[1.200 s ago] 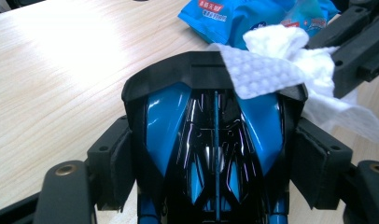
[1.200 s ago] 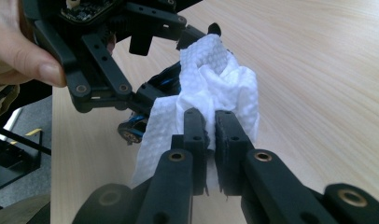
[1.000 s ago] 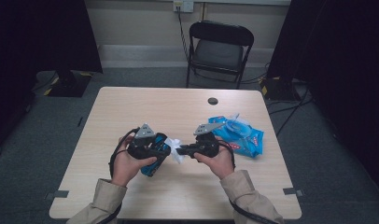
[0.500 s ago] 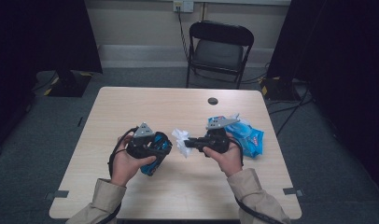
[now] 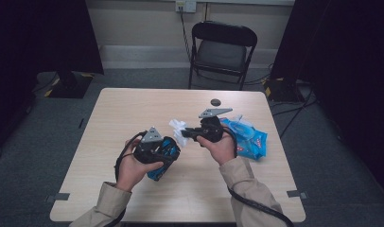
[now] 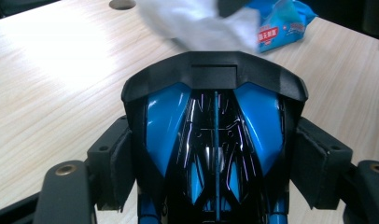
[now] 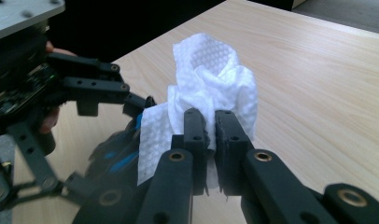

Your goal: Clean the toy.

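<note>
Both grippers are busy above the middle of the table. Gripper on the right [image 7: 207, 122] has its two black jaws pressed nearly together on a crumpled white wipe [image 7: 211, 84], which bunches up above the jaw tips and hangs in a flat flap down their left side. From the high view that right gripper [image 5: 186, 134] points left, with the wipe [image 5: 178, 130] at its tip, lifted off the wood and just beside the other hand's load.

Left gripper [image 6: 211, 154] has its jaws spread wide around a glossy blue and black toy [image 6: 214, 135], one pad on each flank; a black band arches across the toy's far end. In the high view this left gripper [image 5: 165, 152] sits in the person's left hand [image 5: 133, 168], low over the near part of the table, the toy [image 5: 162, 153] slanting down toward the table's near edge.

Behind the right hand, a blue wipe packet [image 5: 247, 137] lies flat on the table [image 5: 133, 109] toward its right side. A small dark round disc [image 5: 215, 101] rests near the far edge. Beyond the table stands a black folding chair [image 5: 222, 47] against the wall.
</note>
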Available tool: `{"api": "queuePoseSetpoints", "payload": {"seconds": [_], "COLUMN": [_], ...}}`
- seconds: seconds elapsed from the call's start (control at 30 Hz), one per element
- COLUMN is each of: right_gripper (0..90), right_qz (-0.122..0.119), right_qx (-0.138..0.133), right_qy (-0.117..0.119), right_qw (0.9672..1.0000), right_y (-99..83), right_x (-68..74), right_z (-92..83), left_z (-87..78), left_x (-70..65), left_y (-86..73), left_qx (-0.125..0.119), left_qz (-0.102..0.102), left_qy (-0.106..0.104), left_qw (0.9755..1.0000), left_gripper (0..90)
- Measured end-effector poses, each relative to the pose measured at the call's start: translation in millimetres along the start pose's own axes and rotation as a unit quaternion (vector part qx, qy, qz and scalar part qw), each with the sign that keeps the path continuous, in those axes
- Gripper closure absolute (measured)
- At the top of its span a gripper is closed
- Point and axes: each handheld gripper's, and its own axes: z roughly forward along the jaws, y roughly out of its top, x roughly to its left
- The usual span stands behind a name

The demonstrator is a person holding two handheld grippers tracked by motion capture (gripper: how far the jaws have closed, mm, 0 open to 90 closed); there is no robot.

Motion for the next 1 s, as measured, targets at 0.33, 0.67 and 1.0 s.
{"api": "queuePoseSetpoints", "payload": {"seconds": [0.33,0.67,1.0], "right_gripper": [84.5,84.5,84.6], "right_qz": [0.003,-0.002,-0.004], "right_qx": [0.018,0.025,0.024], "right_qy": [0.024,0.035,0.045], "right_qw": [0.9995,0.9991,0.9987], "right_y": [1.4,-1.5,-6.3], "right_x": [7.4,8.2,5.7], "right_z": [22.1,21.2,12.1], "left_z": [0.4,0.1,-0.6], "left_x": [-2.1,1.5,3.7], "left_y": [1.2,-0.7,-0.8], "left_qx": [-0.001,0.001,0.003], "left_qz": [0.003,0.002,-0.002], "left_qy": [-0.005,0.000,0.001], "left_qw": [1.0000,1.0000,1.0000], "left_gripper": [25.5,25.5,25.5]}}
